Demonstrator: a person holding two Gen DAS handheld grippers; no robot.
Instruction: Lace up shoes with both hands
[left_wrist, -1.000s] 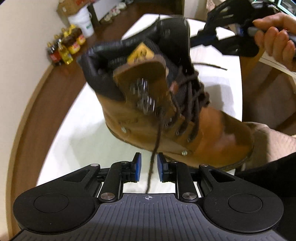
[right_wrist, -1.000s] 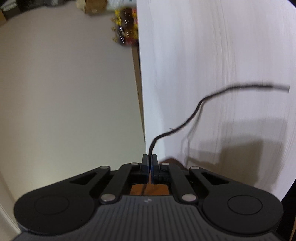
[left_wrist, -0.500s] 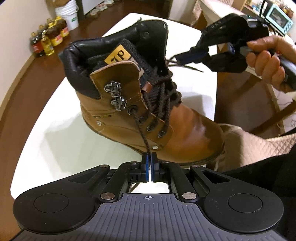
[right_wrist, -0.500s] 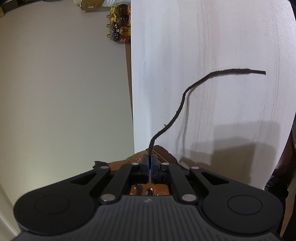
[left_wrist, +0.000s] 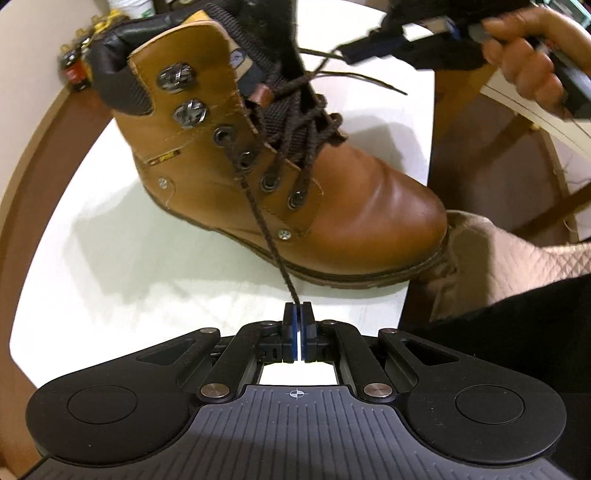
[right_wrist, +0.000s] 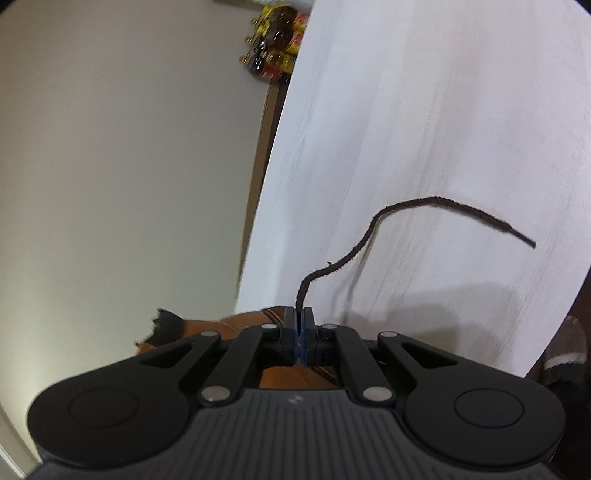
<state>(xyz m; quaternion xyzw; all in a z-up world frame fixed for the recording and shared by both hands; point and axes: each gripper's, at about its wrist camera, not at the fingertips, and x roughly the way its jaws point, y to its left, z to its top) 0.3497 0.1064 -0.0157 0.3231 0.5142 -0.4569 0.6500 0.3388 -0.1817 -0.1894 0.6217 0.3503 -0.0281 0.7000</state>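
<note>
1. Looking down my left cam, the left gripper (left_wrist: 297, 306) has just clamped onto the near lace (left_wrist: 271, 225), which runs taut up to an eyelet on the brown boot (left_wrist: 354, 206).
2. Boot's sitting on the white table (left_wrist: 110, 266), toe pointing right, bit tilted.
3. My right gripper (right_wrist: 298, 314) is pinched tight on the other lace end (right_wrist: 406, 210); the loose tip curls out over the table.
4. From the left cam I can see a hand (left_wrist: 528, 55) holding that right gripper above the boot's collar.
5. Bottles (right_wrist: 273, 48) on the floor in back.
</note>
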